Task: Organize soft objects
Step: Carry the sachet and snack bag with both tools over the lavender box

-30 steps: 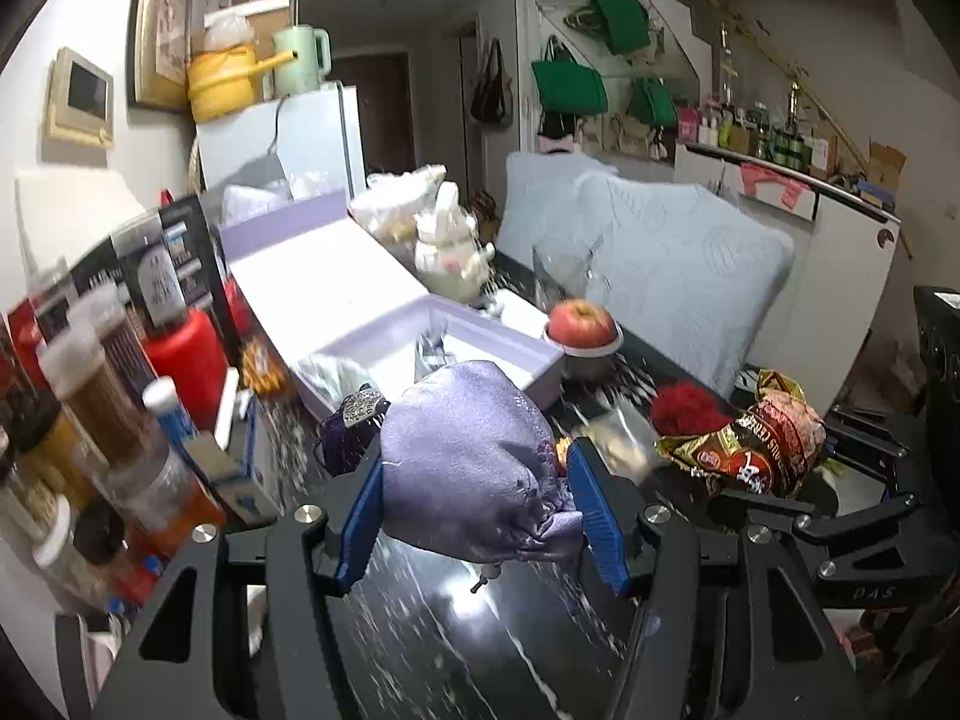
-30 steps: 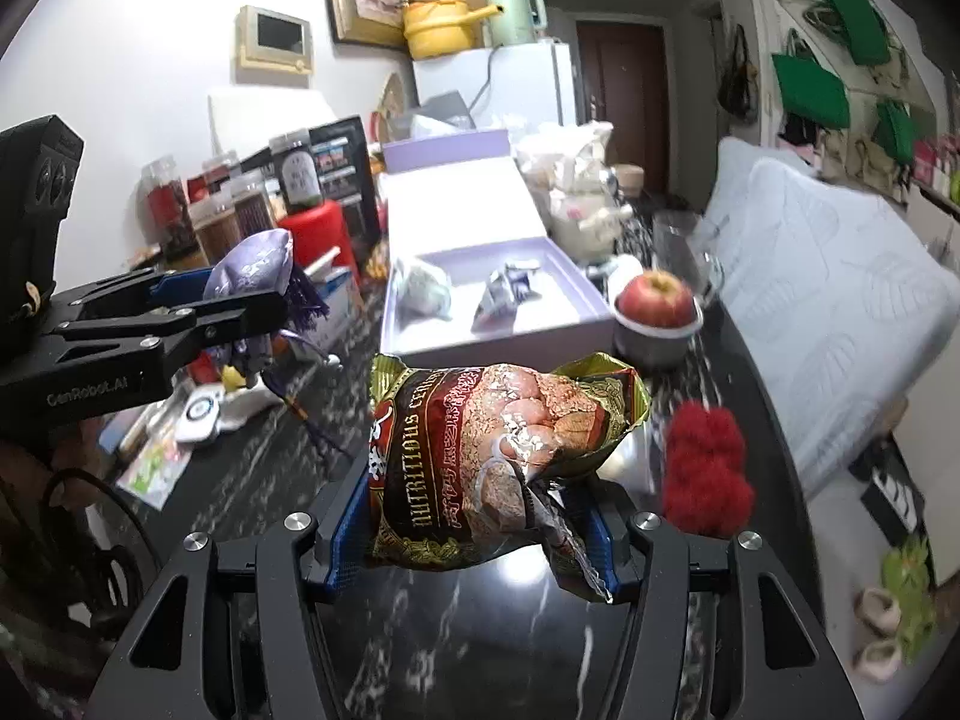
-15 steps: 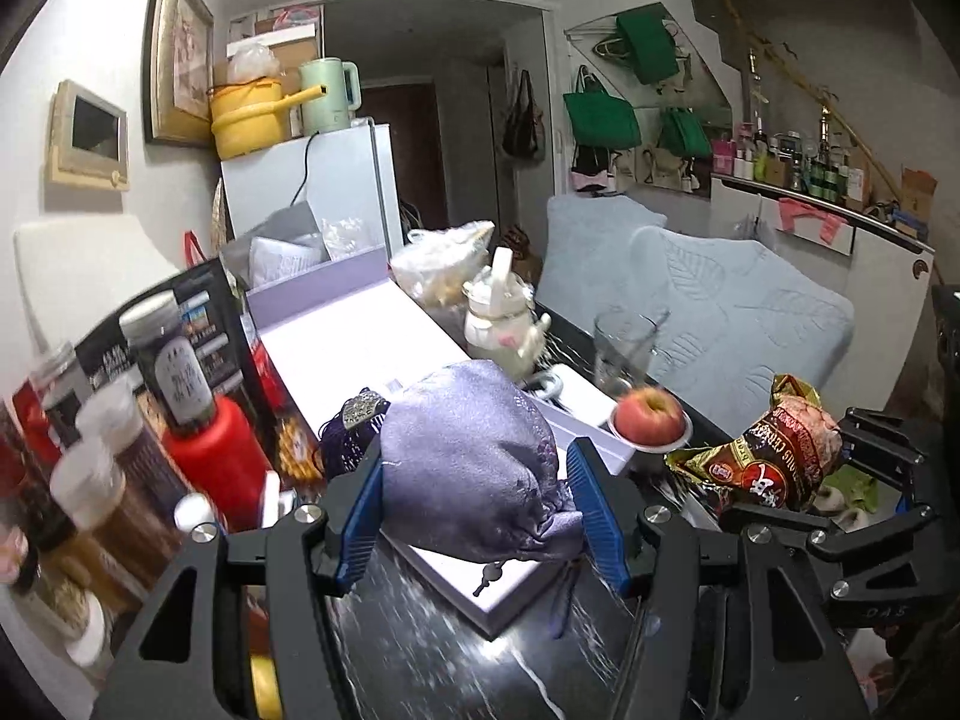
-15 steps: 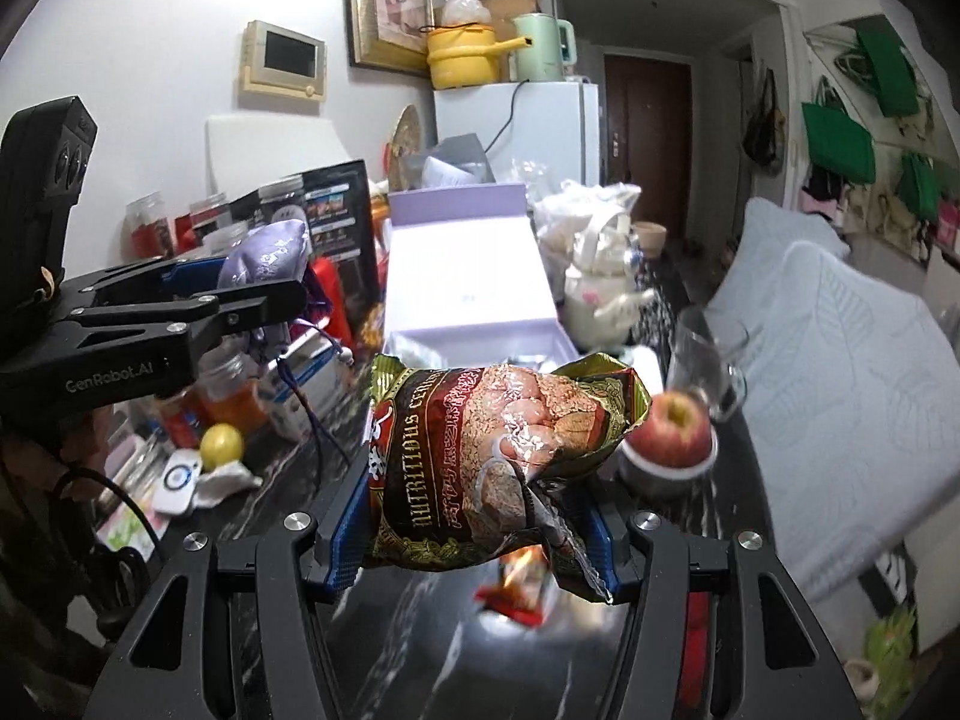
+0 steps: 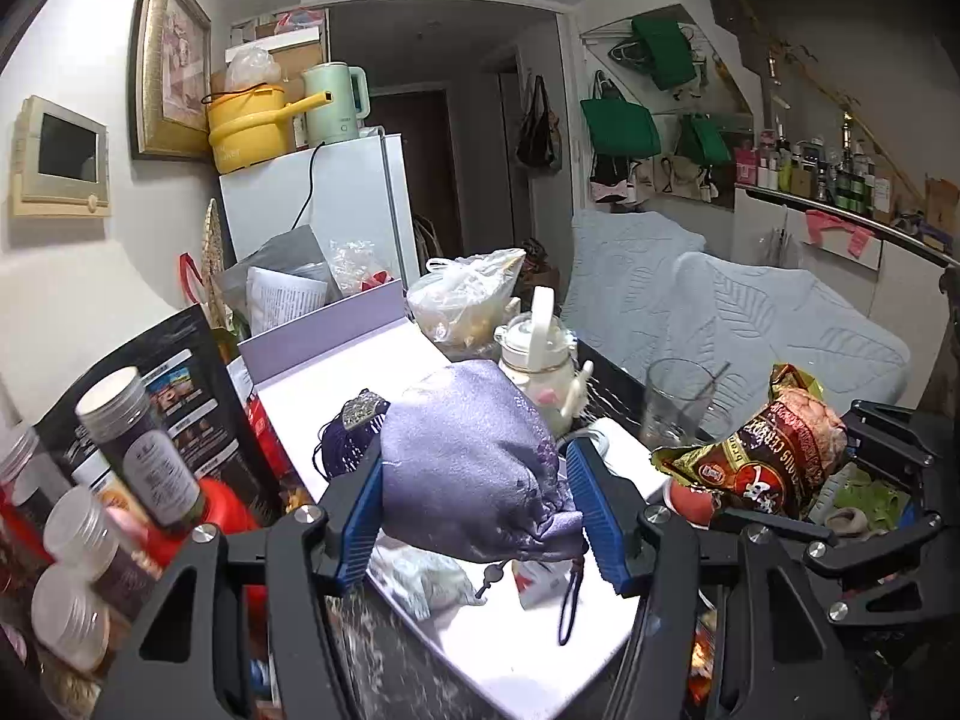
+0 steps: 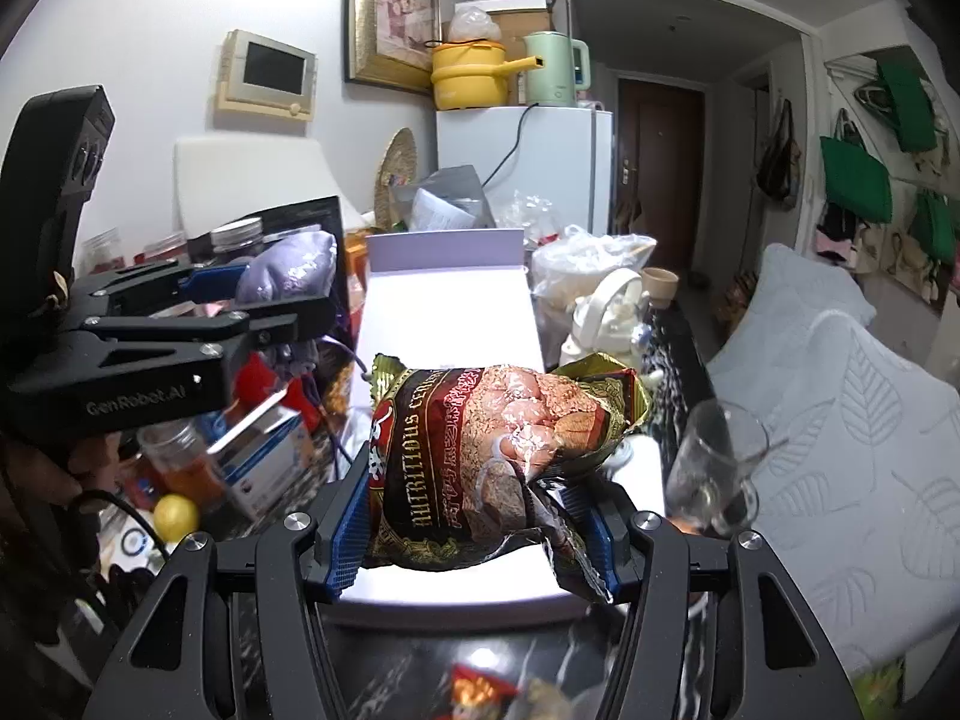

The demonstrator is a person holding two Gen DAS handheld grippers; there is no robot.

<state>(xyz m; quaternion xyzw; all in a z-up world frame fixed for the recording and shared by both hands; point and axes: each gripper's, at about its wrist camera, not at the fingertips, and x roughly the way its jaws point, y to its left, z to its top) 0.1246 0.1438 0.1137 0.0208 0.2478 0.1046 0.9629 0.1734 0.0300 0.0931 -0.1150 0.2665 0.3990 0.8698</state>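
Note:
My left gripper (image 5: 477, 516) is shut on a purple satin drawstring pouch (image 5: 468, 462), its blue pads pressing both sides, above the near end of an open lilac box (image 5: 528, 660). A crumpled white wrapper (image 5: 420, 579) lies in the box under the pouch. My right gripper (image 6: 474, 531) is shut on a brown and gold snack bag (image 6: 498, 456), held over the same box (image 6: 456, 594). The snack bag (image 5: 756, 450) shows at the right of the left wrist view, and the pouch (image 6: 294, 267) at the left of the right wrist view.
Jars (image 5: 138, 456) and a black carton (image 5: 180, 396) crowd the table's left side. A white teapot (image 5: 540, 372), a plastic bag (image 5: 462, 300) and a glass (image 6: 714, 468) stand beside the box. A pale blue cushion (image 6: 840, 420) lies right. A fridge (image 5: 324, 210) stands behind.
Both grippers have moved forward and up along the table with their loads, from over the dark tabletop to over the lilac box. The apple and red pompom have dropped out of sight.

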